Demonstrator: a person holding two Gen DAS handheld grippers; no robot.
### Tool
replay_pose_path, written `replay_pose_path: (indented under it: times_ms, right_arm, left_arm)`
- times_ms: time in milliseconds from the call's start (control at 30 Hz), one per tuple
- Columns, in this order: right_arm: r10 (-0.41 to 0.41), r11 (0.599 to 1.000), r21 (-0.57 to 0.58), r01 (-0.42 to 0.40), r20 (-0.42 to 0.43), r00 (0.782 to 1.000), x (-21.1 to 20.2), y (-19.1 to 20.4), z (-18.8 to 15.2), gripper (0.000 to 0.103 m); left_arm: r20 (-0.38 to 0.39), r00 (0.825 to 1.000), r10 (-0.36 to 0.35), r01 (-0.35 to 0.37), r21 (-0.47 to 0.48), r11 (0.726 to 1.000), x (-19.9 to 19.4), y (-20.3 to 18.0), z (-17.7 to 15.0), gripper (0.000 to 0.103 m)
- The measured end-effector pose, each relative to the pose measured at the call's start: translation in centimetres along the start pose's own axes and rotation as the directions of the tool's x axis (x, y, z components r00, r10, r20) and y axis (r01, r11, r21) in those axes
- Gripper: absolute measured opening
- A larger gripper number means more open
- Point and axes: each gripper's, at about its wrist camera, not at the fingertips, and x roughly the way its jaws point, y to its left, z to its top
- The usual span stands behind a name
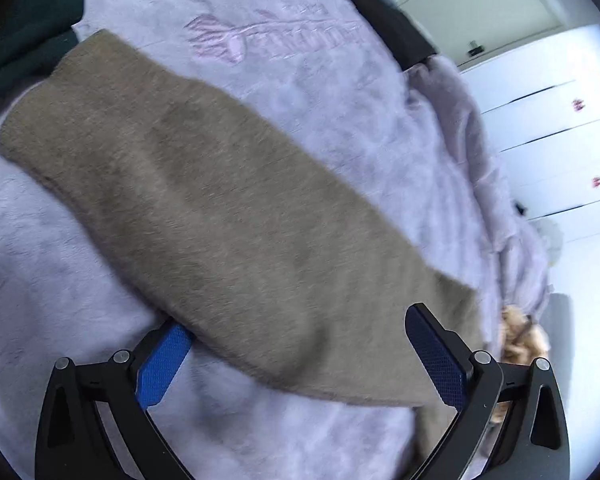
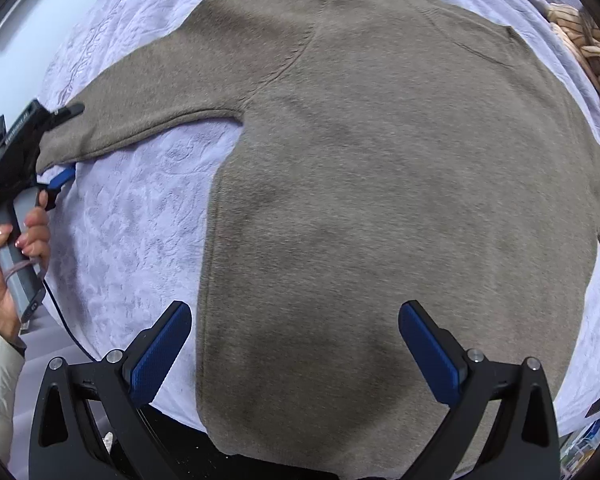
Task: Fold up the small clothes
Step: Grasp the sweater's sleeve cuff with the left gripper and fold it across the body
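Note:
A taupe knit sweater (image 2: 380, 184) lies flat on a lilac blanket (image 2: 140, 216). Its left sleeve (image 1: 204, 208) stretches out to the side. My left gripper (image 1: 296, 336) is open, with its fingers on either side of the sleeve's cuff end; the sleeve lies over the left finger (image 1: 164, 364). It also shows in the right wrist view (image 2: 64, 148), astride the cuff. My right gripper (image 2: 296, 336) is open and empty above the sweater's hem, and the hem reaches to the bed's front edge.
A striped beige garment (image 2: 584, 48) lies at the blanket's far right edge. A dark green cloth (image 1: 24, 36) sits at the top left of the left wrist view. A black object (image 1: 388, 24) lies at the blanket's far edge. White drawers (image 1: 548, 128) stand beyond the bed.

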Motion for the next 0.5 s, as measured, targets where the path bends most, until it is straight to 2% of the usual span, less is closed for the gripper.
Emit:
replay_pose_path:
  times_ms: [67,100,167,267,300,333,400,433,467,500]
  right_arm:
    - [0.001,1.000,-0.010,-0.001,-0.002,1.000,0.1,0.8,0.2,0.103]
    - [0.002,1.000,-0.014,-0.002,0.000,1.000,0.1,1.1,0.3,0.103]
    - [0.005,1.000,-0.019,-0.005,0.004,1.000,0.0,1.4,0.4,0.103]
    - [0.009,1.000,-0.015,-0.009,0.009,1.000,0.0,1.5,0.5,0.103]
    - [0.011,1.000,-0.011,-0.011,0.013,1.000,-0.1,1.4,0.5,0.103]
    - [0.014,1.000,-0.008,-0.014,0.016,1.000,-0.3,1.1,0.5,0.103]
    - [0.020,1.000,-0.002,-0.020,0.029,0.999,-0.7,0.5,0.3,0.103]
    - [0.021,1.000,0.001,-0.021,0.032,0.999,-0.9,0.0,0.4,0.103]
    - [0.024,1.000,0.007,-0.024,0.037,0.999,-1.0,-0.6,0.3,0.103]
    - [0.026,1.000,0.012,-0.026,0.039,0.999,-1.1,-1.1,0.3,0.103]
  left_arm:
    - [0.026,0.996,-0.084,0.084,0.013,0.996,-0.7,-0.9,0.2,0.103]
    - [0.031,0.995,-0.091,0.090,0.029,0.996,-0.6,-1.5,0.3,0.103]
    - [0.029,0.998,-0.055,0.053,0.056,0.997,0.1,-2.1,0.7,0.103]
    - [0.004,1.000,0.023,-0.023,0.013,1.000,2.0,-1.3,1.1,0.102]
    - [0.012,0.999,0.042,-0.042,0.001,0.999,2.2,-1.2,1.2,0.096]
    - [0.023,0.997,0.071,-0.071,-0.012,0.997,2.3,-1.1,1.2,0.085]
    - [0.053,0.990,0.127,-0.126,-0.031,0.992,2.2,-1.2,1.3,0.069]
    - [0.069,0.988,0.139,-0.136,-0.034,0.990,2.0,-1.0,1.2,0.058]
    - [0.083,0.986,0.148,-0.145,-0.030,0.989,1.8,-1.3,1.2,0.051]
    - [0.099,0.986,0.135,-0.135,-0.006,0.991,1.6,-1.9,1.1,0.033]
